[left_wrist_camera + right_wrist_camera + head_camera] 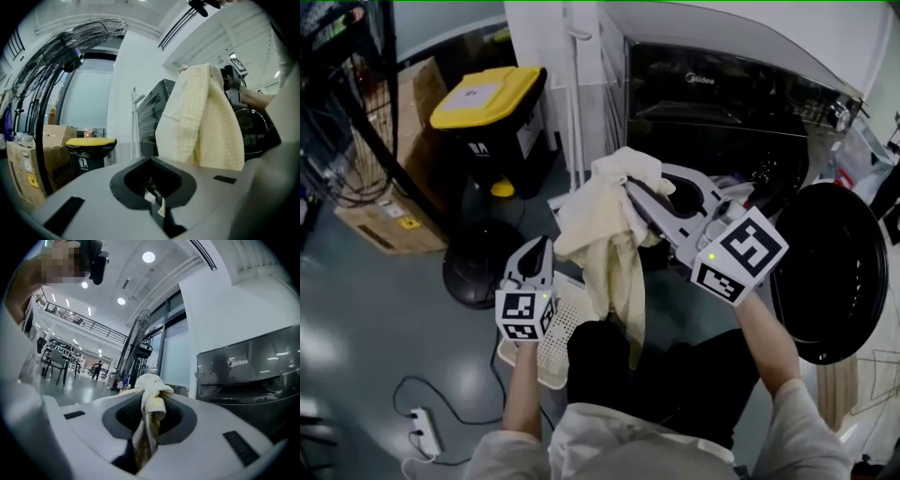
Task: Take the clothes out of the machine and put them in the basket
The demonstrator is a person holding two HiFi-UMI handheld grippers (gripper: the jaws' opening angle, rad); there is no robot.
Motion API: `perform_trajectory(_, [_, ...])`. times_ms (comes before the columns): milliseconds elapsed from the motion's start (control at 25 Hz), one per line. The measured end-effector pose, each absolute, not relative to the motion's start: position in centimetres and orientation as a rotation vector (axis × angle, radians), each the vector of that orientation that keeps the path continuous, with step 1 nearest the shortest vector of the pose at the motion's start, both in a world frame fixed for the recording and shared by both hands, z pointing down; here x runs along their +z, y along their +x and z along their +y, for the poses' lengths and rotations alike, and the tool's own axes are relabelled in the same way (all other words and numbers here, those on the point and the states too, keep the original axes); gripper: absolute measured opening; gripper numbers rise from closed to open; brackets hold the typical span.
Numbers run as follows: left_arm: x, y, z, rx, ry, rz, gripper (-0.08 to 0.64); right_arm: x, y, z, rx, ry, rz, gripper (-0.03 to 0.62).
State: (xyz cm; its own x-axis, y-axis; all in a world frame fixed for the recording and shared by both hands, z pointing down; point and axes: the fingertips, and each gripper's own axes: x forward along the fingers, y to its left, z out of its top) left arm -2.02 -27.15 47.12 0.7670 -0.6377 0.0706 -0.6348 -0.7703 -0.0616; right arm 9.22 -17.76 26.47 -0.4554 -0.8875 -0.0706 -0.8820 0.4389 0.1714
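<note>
Because my right tongs [637, 194] clamp the cream cloth [600, 230] at its top, it hangs free between machine [722, 103] and near-left basket [565, 330]; my left tongs [537, 246] are together, empty.

The towel [605, 225] is pale cream-yellow with a fine waffle weave. The left tongs [539, 246] and right tongs [630, 187] are light grey with black pads, and each bears a white cube [741, 258] printed with black square markers. The basket [567, 314] is white and perforated. The washing machine [722, 94] is glossy black. The bin [487, 103] is black with a yellow lid, and the floor [375, 328] is grey-blue.
</note>
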Motion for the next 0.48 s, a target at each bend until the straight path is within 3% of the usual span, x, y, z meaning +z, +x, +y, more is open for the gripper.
perform_trajectory(480, [48.2, -9.5, -27.7, -0.159, -2.848, 1.265, 0.018, 22.5, -0.7, -20.6, -0.447, 1.346, -2.795, 0.083])
